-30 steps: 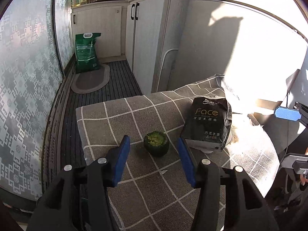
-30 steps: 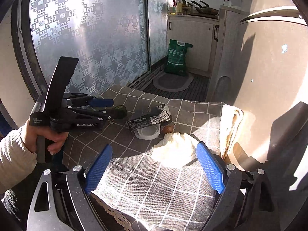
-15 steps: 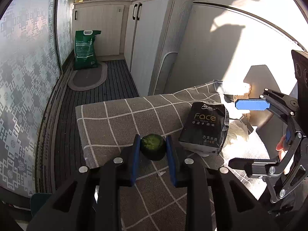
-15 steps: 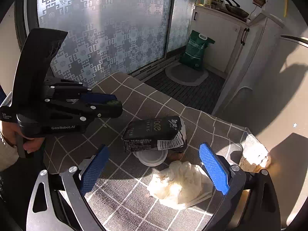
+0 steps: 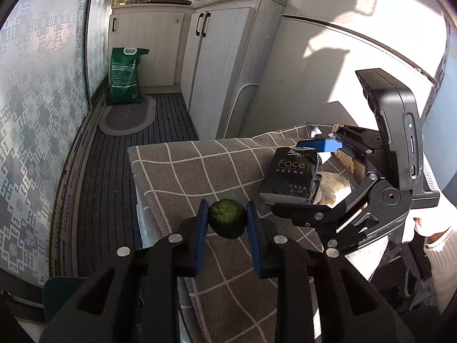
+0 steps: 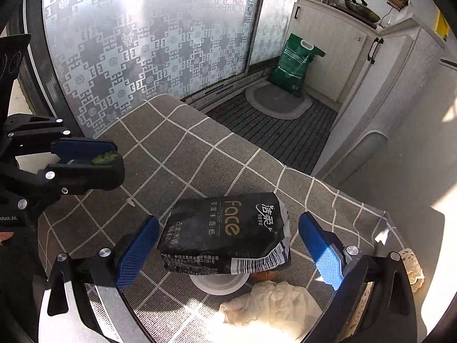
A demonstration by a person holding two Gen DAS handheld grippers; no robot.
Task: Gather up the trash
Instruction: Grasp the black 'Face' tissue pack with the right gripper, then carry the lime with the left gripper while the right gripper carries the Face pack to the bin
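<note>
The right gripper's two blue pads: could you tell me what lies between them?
The black tissue pack lies between them, untouched, in the right wrist view.

Black gripper (image 5: 226,223) frames, blue pads, silver screws; cream knit sleeve (image 5: 441,245).

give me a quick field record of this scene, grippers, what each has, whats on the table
surface: table with grey checked cloth
left gripper: shut on the green fruit piece, held off the cloth
right gripper: open wide, pads either side of the black tissue pack, not pressing it
under the pack: white round lid
beside the pack: crumpled white paper
floor beyond the table: green sack, oval mat
task state: fruit piece picked up, tissue pack not yet gripped
</note>
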